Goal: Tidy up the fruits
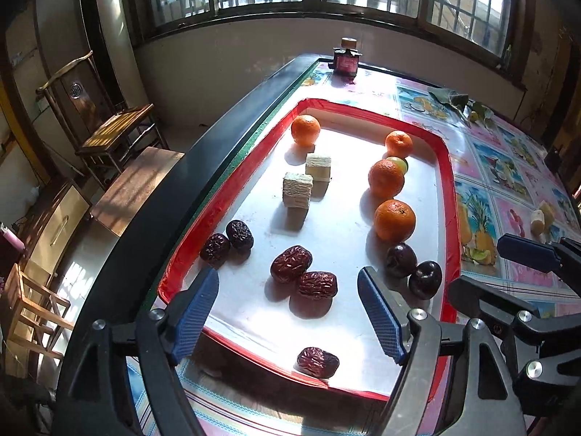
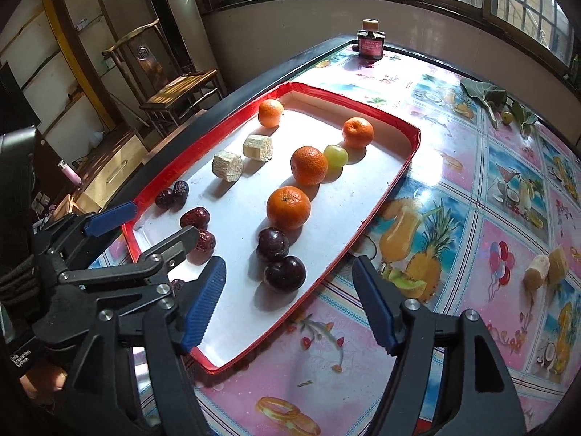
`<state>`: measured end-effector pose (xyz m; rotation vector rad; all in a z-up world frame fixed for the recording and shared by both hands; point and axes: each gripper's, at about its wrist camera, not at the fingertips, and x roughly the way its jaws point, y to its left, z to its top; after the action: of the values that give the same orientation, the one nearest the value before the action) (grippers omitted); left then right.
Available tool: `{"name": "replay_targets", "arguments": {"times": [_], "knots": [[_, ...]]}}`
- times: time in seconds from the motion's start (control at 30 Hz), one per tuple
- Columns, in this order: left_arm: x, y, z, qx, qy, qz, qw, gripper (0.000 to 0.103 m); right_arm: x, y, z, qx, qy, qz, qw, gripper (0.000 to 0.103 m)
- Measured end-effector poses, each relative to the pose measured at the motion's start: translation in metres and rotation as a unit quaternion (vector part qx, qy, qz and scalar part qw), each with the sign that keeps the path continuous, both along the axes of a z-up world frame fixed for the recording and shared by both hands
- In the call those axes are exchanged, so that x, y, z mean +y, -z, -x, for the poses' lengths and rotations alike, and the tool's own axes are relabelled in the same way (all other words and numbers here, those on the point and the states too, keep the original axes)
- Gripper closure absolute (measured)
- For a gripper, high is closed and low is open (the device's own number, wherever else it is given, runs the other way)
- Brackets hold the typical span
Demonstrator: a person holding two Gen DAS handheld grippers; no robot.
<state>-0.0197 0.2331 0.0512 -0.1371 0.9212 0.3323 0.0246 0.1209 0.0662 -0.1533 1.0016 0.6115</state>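
A red-rimmed white tray [image 1: 450,189] holds several oranges [image 1: 394,219], a green grape [image 1: 399,162], two dark plums [image 1: 400,259], several red dates [image 1: 291,263] and two beige cut blocks [image 1: 297,189]. My left gripper [image 1: 287,278] hangs open above the tray's near end; two dates lie on the tray between its fingers, and nothing is held. My right gripper [image 2: 288,267] stands open over the tray's right edge, above the nearer plum [image 2: 284,273], with its pads clear of it. Both grippers hang close side by side.
The tray [image 2: 399,167] sits on a table with a fruit-print cloth [image 2: 472,200]. A small dark bottle [image 2: 370,41] stands at the far edge. Leaves with a small fruit [image 2: 506,116] and two beige pieces [image 2: 544,270] lie to the right. A wooden chair [image 1: 116,134] stands to the left.
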Motion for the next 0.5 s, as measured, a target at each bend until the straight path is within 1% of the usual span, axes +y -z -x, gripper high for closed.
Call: {"name": "replay_targets", "arguments": {"times": [0.27,0.43,0.5], "knots": [[-0.017,-0.003,0.006,-0.009,-0.022,0.012,0.9996,0.023,-0.022,-0.008,0.012,-0.005,0.012,0.005,1.000,0.018],[-0.034,-0.006,0.013,-0.011,-0.029,-0.016,0.9994,0.022,-0.036,-0.007,0.017,-0.001,0.021,0.012,1.000,0.016],[-0.040,-0.007,0.016,-0.012,-0.032,-0.021,0.9992,0.020,-0.042,-0.007,0.020,0.002,0.024,0.010,1.000,0.016]]}}
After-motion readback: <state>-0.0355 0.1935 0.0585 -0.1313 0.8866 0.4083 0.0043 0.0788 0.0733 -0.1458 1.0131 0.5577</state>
